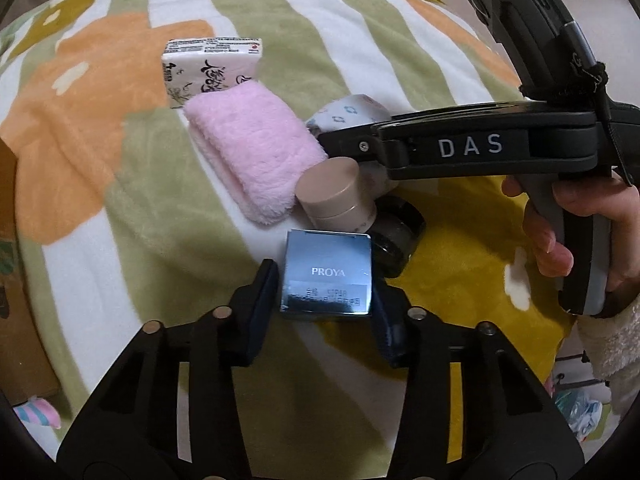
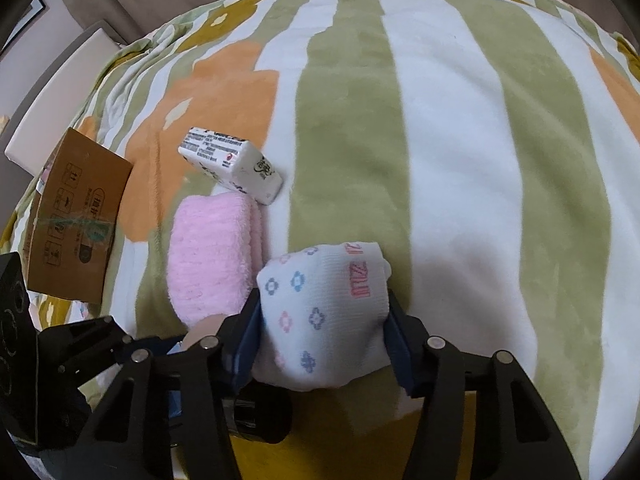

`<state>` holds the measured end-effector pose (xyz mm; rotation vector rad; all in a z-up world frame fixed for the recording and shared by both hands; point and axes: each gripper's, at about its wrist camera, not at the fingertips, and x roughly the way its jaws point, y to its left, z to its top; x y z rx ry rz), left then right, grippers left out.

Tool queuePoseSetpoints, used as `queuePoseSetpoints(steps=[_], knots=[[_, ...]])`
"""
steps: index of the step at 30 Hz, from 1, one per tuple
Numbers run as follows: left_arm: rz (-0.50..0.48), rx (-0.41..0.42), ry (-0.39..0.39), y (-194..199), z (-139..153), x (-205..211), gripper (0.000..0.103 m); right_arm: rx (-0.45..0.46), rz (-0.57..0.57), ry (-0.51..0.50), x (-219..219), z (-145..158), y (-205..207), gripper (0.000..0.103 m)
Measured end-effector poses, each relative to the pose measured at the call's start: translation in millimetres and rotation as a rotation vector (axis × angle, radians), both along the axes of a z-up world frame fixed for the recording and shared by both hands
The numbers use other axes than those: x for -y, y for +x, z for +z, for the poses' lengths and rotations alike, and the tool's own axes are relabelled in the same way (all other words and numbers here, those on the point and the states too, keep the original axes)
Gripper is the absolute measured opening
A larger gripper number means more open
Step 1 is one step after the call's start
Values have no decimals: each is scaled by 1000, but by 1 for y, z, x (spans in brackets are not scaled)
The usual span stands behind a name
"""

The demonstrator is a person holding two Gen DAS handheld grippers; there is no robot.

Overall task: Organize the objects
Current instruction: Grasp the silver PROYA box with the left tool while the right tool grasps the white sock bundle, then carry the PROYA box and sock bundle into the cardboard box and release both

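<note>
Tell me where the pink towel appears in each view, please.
Left wrist view: the pink towel lies above centre, below the tissue pack.
Right wrist view: the pink towel lies left of centre, beside the rolled sock in the right claw.
Shared landmark: the tissue pack, touching the towel's far end.

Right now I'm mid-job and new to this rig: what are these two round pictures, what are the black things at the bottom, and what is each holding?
A person holds hand-held tongs in each hand; each has a fisheye camera looking along its fingers.

Left view: the left tongs straddle a blue PROYA box; the left finger shows a gap, so no firm grip. Behind it stand a beige jar and a dark jar.

Right view: the right tongs squeeze a rolled white sock.

Also on the striped blanket: a pink towel and a tissue pack. A cardboard box sits at the left.
</note>
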<state>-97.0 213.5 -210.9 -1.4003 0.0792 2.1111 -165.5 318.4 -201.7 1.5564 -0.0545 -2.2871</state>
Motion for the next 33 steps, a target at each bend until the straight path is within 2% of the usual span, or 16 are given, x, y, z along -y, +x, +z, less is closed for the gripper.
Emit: queuePoseSetpoints(steps=[1, 7, 21, 33], knots=[[0, 3, 7, 1, 0, 0, 36, -1, -2, 0, 0, 0, 0, 50], [15, 11, 27, 3, 2, 5, 35, -5, -12, -13, 0, 2, 2, 46], [51, -18, 49, 9, 21, 18, 35, -41, -41, -23, -4, 22, 8, 46], [88, -64, 70, 4, 55, 23, 35, -87, -1, -28, 8, 53, 19, 46]])
